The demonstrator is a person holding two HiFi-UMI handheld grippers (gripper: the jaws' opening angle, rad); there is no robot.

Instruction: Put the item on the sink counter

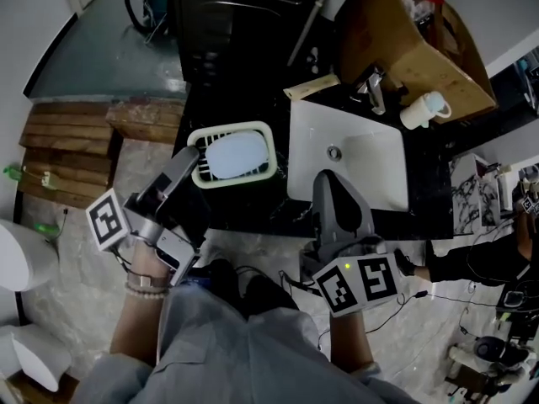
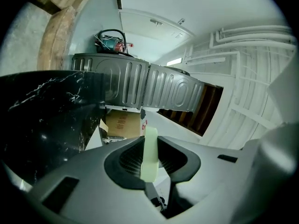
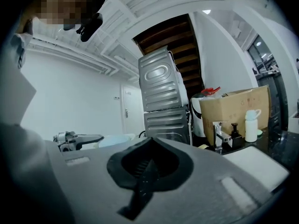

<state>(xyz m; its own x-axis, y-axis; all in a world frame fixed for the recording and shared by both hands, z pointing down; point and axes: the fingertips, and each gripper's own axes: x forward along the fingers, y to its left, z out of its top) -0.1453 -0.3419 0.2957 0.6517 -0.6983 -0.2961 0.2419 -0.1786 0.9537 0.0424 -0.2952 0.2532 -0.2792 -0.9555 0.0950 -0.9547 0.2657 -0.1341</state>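
Black counter (image 1: 253,213), white sink (image 1: 370,171). Left gripper (image 1: 190,156) clamps the near rim of the pale green tray (image 1: 244,128), which is straight ahead of it over the counter. Right gripper (image 1: 330,182) fully closed, empty, sink just ahead.

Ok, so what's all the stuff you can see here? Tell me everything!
tray: one, pale green, over the black counter, left of the sink
lump: one, pale blue, inside the tray
sink: one, white, set in the counter
tap: one, silvery, behind the sink
cardboard box: one, brown, behind the tap
bottle: one, white, beside the box
planks: several, brown, left of the counter
left gripper: one, grey, jaws shut on the tray's rim
right gripper: one, grey, jaws shut, empty
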